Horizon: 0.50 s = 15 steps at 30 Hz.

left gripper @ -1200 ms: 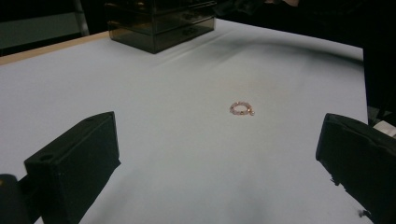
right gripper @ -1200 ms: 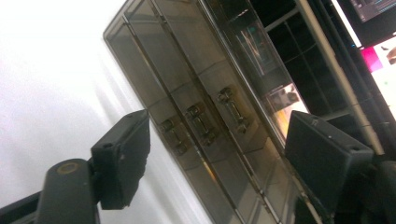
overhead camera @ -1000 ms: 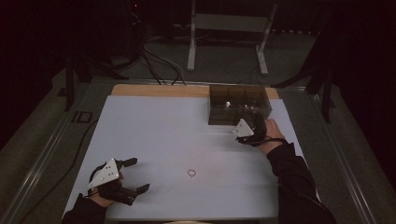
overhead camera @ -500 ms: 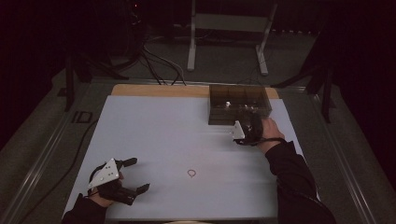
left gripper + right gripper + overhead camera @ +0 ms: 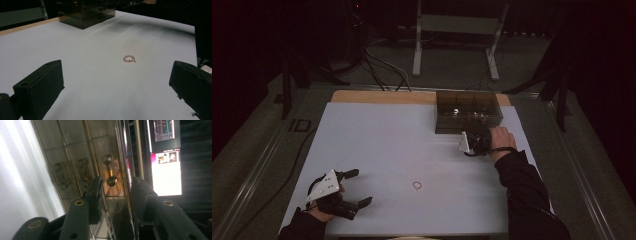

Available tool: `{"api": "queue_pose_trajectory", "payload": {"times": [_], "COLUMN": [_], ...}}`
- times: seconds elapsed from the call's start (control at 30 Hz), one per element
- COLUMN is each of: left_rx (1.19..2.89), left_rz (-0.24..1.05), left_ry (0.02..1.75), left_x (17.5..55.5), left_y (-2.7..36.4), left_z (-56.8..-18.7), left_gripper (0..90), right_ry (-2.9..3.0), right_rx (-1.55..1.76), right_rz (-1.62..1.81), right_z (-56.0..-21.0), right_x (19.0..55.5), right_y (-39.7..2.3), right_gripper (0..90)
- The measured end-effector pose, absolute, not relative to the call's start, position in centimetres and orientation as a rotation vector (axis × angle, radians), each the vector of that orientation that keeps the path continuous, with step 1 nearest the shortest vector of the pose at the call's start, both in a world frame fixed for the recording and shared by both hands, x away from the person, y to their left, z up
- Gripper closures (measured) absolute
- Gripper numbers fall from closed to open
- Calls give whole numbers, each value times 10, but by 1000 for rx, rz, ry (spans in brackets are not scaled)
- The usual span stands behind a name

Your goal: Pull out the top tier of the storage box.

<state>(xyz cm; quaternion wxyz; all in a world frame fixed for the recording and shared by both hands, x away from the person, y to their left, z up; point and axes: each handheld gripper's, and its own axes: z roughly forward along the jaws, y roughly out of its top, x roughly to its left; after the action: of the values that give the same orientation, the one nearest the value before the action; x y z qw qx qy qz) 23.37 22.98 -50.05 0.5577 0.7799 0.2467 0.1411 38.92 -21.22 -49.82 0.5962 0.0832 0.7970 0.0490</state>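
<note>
Our right gripper (image 5: 477,136) is at the front of the smoked-plastic drawer organizer (image 5: 467,111), at the far right of the white table (image 5: 377,145). In the right gripper view, its two black jaws have just been closing and now stand a narrow gap apart, rolled on their side against the drawer fronts. Between them sits the top drawer's metal handle (image 5: 110,170), a short bar with a round knob at each end. We cannot tell whether the pads already press on it; a sliver of drawer front shows on either side of the bar, so we read the jaws as not yet clamped. Two more handles of the same make, the middle handle (image 5: 83,168) and the lowest handle (image 5: 58,174), show on the drawers beside it through the tinted plastic. Beyond the organizer's edge a lit screen (image 5: 166,162) glows in the dark room.

Our left gripper (image 5: 354,189) rests at the near left corner of the table, its jaws spread wide with nothing between them. In the left gripper view, a small pink beaded ring (image 5: 129,59) lies flat on the white surface ahead of the jaws, well apart from them. In the high view the same ring is near the middle of the table's near edge, between the two grippers and far from the organizer.

A dark cable (image 5: 299,150) runs off the table's left side.
</note>
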Motion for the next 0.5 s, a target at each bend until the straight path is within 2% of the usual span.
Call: {"api": "queue_pose_trajectory", "payload": {"times": [0.23,0.5], "left_rx": [1846,1847], "left_rz": [337,337], "left_ry": [576,576], "left_x": [233,232], "left_y": [229,229], "left_z": [-500,-500], "left_gripper": [10,10], "right_ry": [1830,1833], "right_rx": [142,111], "right_rz": [67,44], "right_z": [-503,-507], "right_x": [392,396], "right_y": [-213,-213], "right_gripper": [709,746]}}
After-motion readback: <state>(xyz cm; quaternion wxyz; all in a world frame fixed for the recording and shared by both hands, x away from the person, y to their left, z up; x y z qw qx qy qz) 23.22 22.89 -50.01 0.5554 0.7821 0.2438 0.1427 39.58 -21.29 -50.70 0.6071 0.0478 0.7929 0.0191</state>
